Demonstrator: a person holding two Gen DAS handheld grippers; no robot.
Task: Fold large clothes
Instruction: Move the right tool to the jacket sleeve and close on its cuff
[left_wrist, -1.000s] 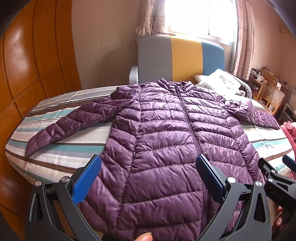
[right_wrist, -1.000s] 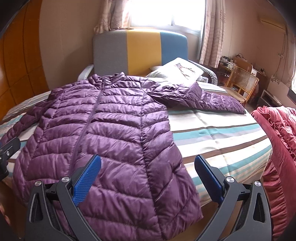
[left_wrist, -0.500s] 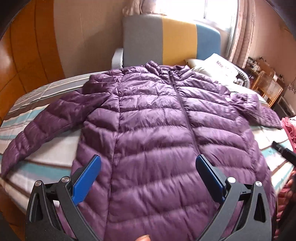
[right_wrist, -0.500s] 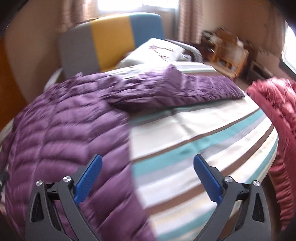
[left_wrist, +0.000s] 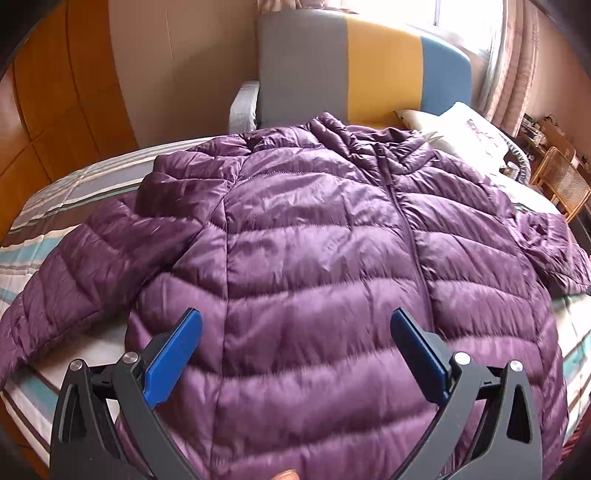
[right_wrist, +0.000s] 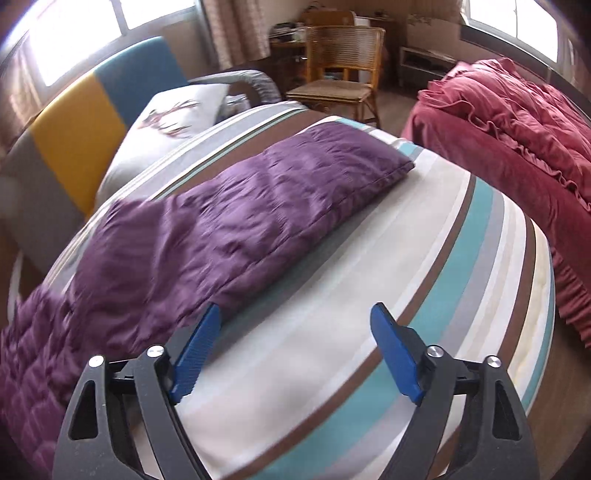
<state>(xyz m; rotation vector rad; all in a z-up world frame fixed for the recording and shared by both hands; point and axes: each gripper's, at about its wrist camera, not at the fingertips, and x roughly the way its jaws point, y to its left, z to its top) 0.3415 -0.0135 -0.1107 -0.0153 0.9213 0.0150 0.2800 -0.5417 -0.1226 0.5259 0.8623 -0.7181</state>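
Observation:
A purple quilted puffer jacket (left_wrist: 314, 258) lies face up and zipped on a striped bed (left_wrist: 74, 192), sleeves spread to both sides. My left gripper (left_wrist: 295, 332) hovers open over the jacket's lower front, nothing between its blue pads. In the right wrist view the jacket's right sleeve (right_wrist: 258, 199) stretches across the striped bedcover (right_wrist: 424, 277), its cuff toward the bed's far edge. My right gripper (right_wrist: 295, 328) hangs over the bare cover just beside the sleeve; its jaws are closing with nothing between them.
A grey, yellow and blue headboard (left_wrist: 369, 66) and a white pillow (left_wrist: 465, 133) stand at the bed's far end. A red ruffled cloth (right_wrist: 517, 147) is heaped right of the bed. A wicker chair (right_wrist: 343, 66) stands beyond the bed's corner.
My left gripper has moved forward over the jacket, which now fills more of its view. My right gripper has swung right and rolled, from over the jacket's body to beside the right sleeve, jaws narrowing.

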